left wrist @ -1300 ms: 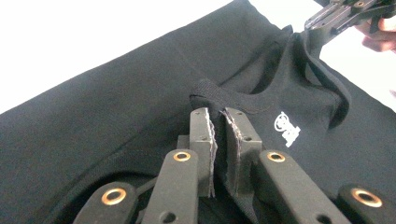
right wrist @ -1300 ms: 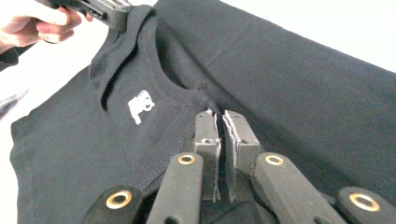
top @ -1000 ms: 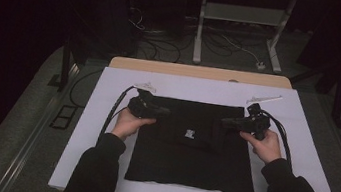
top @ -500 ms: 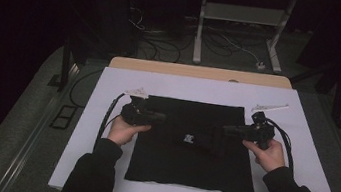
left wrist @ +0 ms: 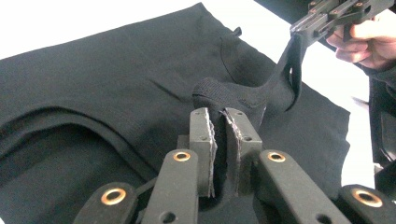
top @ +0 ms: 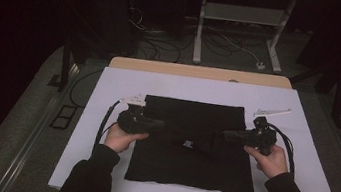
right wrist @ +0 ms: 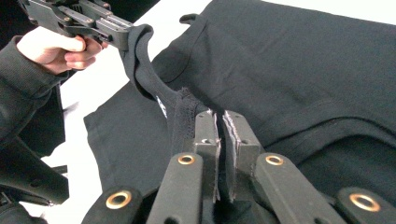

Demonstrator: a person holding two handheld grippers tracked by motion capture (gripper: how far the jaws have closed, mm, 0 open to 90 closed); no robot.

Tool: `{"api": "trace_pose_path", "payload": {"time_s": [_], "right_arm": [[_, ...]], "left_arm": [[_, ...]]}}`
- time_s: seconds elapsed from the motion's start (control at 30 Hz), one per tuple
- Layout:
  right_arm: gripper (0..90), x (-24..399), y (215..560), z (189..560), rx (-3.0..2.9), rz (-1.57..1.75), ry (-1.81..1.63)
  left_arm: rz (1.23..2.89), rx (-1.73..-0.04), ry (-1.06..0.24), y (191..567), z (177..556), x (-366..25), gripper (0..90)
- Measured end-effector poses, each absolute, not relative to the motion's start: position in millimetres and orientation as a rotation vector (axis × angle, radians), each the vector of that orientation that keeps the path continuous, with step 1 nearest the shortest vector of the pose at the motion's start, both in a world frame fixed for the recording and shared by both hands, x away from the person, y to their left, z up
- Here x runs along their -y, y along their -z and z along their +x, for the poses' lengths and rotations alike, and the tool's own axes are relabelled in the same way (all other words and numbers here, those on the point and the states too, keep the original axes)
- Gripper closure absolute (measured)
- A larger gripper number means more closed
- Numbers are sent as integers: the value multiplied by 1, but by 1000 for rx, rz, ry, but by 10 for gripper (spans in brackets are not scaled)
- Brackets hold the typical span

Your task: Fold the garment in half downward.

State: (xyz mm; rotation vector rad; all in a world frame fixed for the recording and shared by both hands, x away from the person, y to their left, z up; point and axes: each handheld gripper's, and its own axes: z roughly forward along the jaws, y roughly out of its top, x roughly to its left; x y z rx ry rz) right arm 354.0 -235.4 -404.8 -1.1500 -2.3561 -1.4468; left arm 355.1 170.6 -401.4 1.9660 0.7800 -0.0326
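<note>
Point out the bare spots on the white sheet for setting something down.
Free: the strip between the garment and the sheet's far edge, and both side margins beyond the hands. Crowded: the middle, under the garment.

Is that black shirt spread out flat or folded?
Partly folded: the black shirt lies doubled on itself, its collar edge pinched up by both grippers.

Too small to read: the white label on the black garment in the high view, half covered by a fold in the right gripper view. Hidden between the jaws of the left gripper and right gripper: the pinched cloth. Cut off at the bottom edge: both sleeves.
</note>
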Motion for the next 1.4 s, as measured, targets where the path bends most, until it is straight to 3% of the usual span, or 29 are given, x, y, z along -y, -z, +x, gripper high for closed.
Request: {"api": "trace_pose_path", "payload": {"time_s": [0.97, 1.4], "right_arm": [[829, 237, 402, 319, 2370, -1079, 1390], [829, 237, 406, 303, 2376, -1028, 1320]], "left_arm": [[2046, -706, 86, 403, 315, -167, 806], [2159, -608, 145, 406, 296, -158, 806]]}}
